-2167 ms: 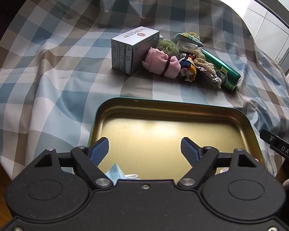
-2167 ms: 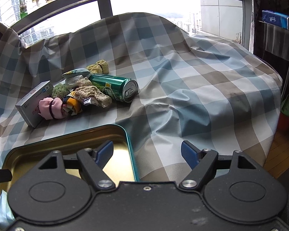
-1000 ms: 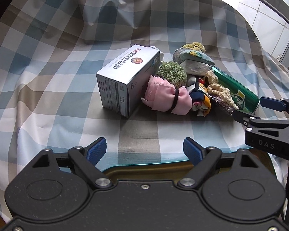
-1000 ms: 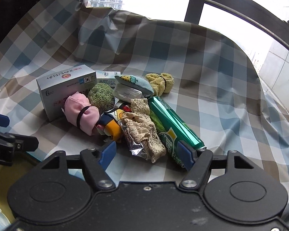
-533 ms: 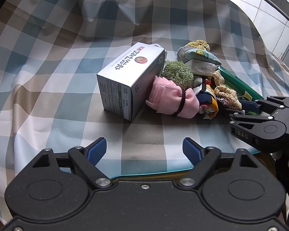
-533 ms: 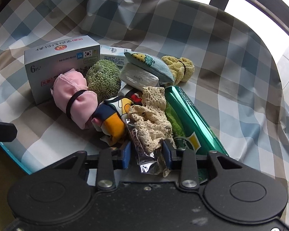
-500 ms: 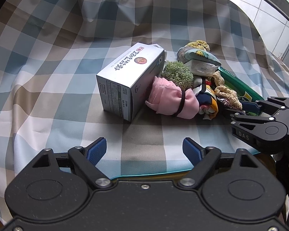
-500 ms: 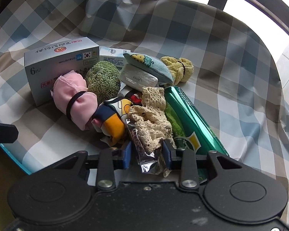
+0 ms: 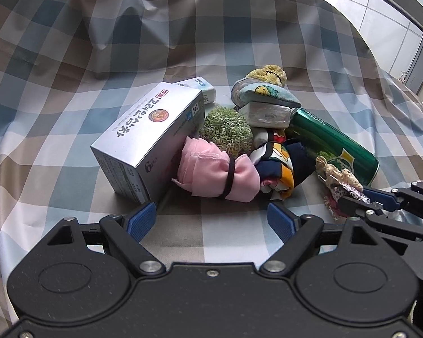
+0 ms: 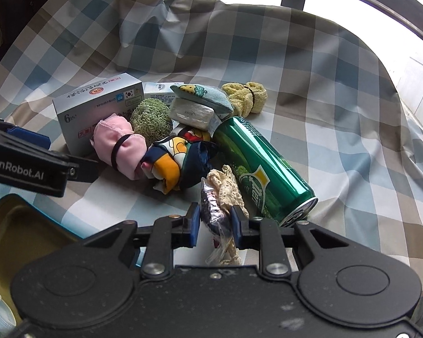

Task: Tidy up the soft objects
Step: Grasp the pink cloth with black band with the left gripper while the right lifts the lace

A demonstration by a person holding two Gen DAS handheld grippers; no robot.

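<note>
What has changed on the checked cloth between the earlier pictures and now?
The right tongs came forward from beside the tray, closed on the beige lace bundle in its clear wrapper and pulled it away from the green can. The left tongs advanced, open and empty. The box and pink roll stayed put.

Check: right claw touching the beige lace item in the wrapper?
Touching. The right wrist view shows the right claw shut on the beige lace item, both blue pads pressed against its crinkled wrapper.
</note>
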